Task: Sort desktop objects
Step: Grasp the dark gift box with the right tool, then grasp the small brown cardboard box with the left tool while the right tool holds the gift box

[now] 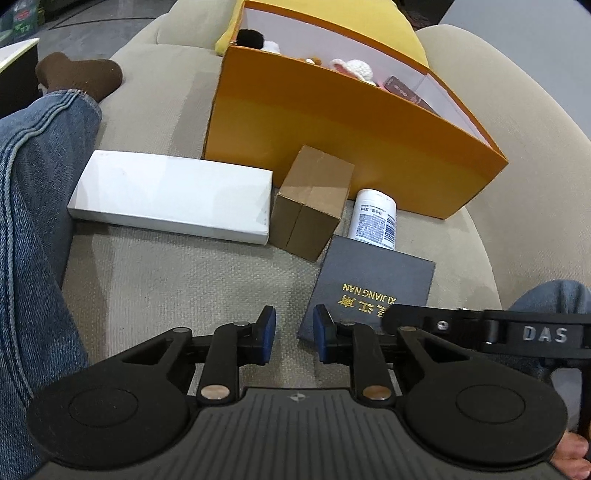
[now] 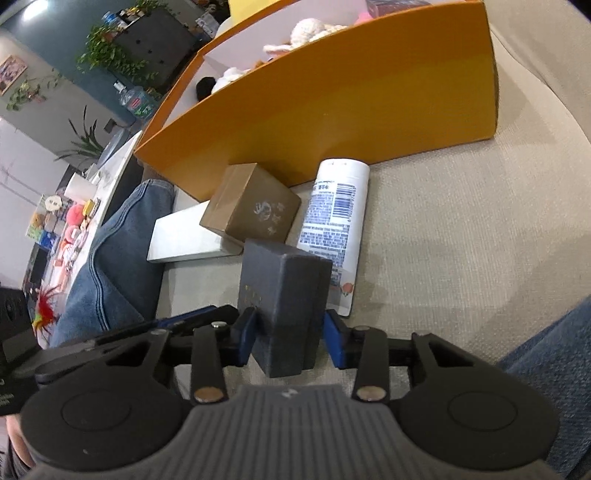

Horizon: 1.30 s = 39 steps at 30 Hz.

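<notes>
A dark grey box (image 2: 284,302) with gold lettering sits between the fingers of my right gripper (image 2: 291,336), which is shut on it; it also shows in the left wrist view (image 1: 373,284). My left gripper (image 1: 294,325) is open and empty just left of that box. A brown carton (image 1: 312,201) (image 2: 251,206), a white bottle (image 1: 375,219) (image 2: 334,229) lying down and a long white box (image 1: 170,195) (image 2: 184,236) lie on the beige cushion in front of an orange box (image 1: 332,136) (image 2: 332,107) holding plush toys.
A person's jeans leg (image 1: 33,221) lies along the left, with a brown sock (image 1: 77,74) beyond. A yellow cushion (image 1: 388,33) sits behind the orange box. The sofa arm (image 1: 535,166) rises on the right. A cluttered table (image 2: 74,221) stands far left.
</notes>
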Motion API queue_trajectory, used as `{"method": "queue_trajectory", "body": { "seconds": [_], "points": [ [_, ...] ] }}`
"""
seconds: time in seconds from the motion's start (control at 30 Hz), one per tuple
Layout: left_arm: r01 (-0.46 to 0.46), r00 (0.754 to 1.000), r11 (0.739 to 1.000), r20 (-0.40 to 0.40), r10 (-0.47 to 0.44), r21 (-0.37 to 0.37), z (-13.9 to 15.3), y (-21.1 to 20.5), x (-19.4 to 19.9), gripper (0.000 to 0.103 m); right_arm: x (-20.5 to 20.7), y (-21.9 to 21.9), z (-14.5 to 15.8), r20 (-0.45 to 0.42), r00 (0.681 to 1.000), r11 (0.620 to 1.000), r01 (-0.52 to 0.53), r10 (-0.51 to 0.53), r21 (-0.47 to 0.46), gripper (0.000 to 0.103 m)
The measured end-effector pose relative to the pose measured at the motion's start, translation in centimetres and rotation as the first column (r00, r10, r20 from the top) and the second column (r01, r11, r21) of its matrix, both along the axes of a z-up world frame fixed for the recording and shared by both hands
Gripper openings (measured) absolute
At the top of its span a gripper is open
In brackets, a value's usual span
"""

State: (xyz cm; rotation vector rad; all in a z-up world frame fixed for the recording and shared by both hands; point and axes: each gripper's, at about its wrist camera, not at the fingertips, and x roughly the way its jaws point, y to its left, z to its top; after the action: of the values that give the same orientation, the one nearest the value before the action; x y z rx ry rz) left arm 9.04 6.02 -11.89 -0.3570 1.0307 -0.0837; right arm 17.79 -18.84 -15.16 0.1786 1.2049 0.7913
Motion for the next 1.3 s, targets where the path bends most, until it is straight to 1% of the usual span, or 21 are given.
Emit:
{"method": "queue_trajectory", "body": {
  "seconds": [0.07,0.13,0.2,0.3,0.4,0.53,0.67,0.73,0.77,0.8,0.83,0.9,1.0,1.1,1.23,1.3],
  "points": [
    [0.000,1.000,1.000,-0.008,0.000,-0.001,-0.1,0.0,0.0,0.024,-0.3,-0.3,0.5,0.000,1.000,1.000,0.006,-0.006,0.016,0.039],
    [0.008,1.000,1.000,-0.017,-0.008,-0.008,-0.2,-0.2,0.1,0.024,-0.7,-0.6,1.1,0.020,1.000,1.000,-0.001,0.001,0.017,0.037],
    [0.015,1.000,1.000,-0.022,-0.015,-0.007,-0.4,-0.4,0.2,0.024,-0.9,-0.3,1.4,0.038,0.999,1.000,-0.006,0.005,0.010,0.037],
    [0.017,0.999,0.999,-0.042,-0.018,-0.030,-1.0,-0.5,0.4,0.024,-1.1,0.6,1.4,0.050,0.999,1.000,-0.019,0.019,0.017,0.039],
    [0.007,0.998,1.000,-0.054,-0.008,-0.029,-1.3,-0.4,0.4,0.024,-1.8,2.1,1.5,0.118,0.992,0.999,-0.041,0.043,-0.021,0.039],
    [0.027,1.000,1.000,-0.014,-0.027,-0.011,0.0,-0.4,0.1,0.024,-1.9,2.0,2.1,0.135,0.990,0.999,-0.041,0.044,-0.025,0.038],
    [0.066,0.997,0.996,0.045,-0.068,0.054,2.2,-1.0,0.4,0.025,-1.7,1.0,3.9,0.170,0.984,0.999,-0.045,0.047,-0.018,0.038],
    [0.096,0.992,0.991,0.076,-0.104,0.098,3.3,-1.5,0.9,0.031,-1.4,0.4,5.0,0.202,0.978,0.999,-0.045,0.050,-0.027,0.038],
    [0.112,0.988,0.986,0.092,-0.124,0.125,3.9,-1.8,1.1,0.039,-1.1,0.1,5.5,0.218,0.975,0.999,-0.038,0.045,-0.037,0.038],
    [0.122,0.985,0.981,0.105,-0.138,0.148,4.3,-2.0,1.4,0.053,-0.7,-0.3,6.0,0.233,0.972,0.999,-0.028,0.038,-0.047,0.038],
    [0.129,0.982,0.977,0.118,-0.150,0.168,4.7,-2.3,1.8,0.058,-0.2,-0.6,6.3,0.244,0.969,0.998,-0.018,0.031,-0.052,0.038],
    [0.154,0.975,0.967,0.126,-0.182,0.205,5.3,-2.6,2.7,0.060,1.1,-1.3,6.6,0.256,0.967,0.997,0.012,0.007,-0.074,0.038],
    [0.200,0.968,0.947,0.098,-0.230,0.251,5.1,-3.1,4.9,0.063,3.2,-2.0,6.2,0.241,0.971,0.992,0.042,-0.012,-0.121,0.038],
    [0.222,0.967,0.935,0.062,-0.248,0.276,4.4,-3.1,7.0,0.063,5.0,-2.7,5.3,0.208,0.978,0.986,0.049,-0.015,-0.158,0.038],
    [0.274,0.959,0.929,-0.001,-0.282,0.249,3.4,-3.2,8.9,0.064,6.9,-2.6,3.9,0.144,0.990,0.982,0.039,-0.012,-0.183,0.038],
    [0.280,0.958,0.926,-0.019,-0.285,0.254,2.9,-3.3,9.7,0.064,7.4,-2.4,3.5,0.129,0.992,0.982,0.036,-0.012,-0.187,0.039]
  ]
}}
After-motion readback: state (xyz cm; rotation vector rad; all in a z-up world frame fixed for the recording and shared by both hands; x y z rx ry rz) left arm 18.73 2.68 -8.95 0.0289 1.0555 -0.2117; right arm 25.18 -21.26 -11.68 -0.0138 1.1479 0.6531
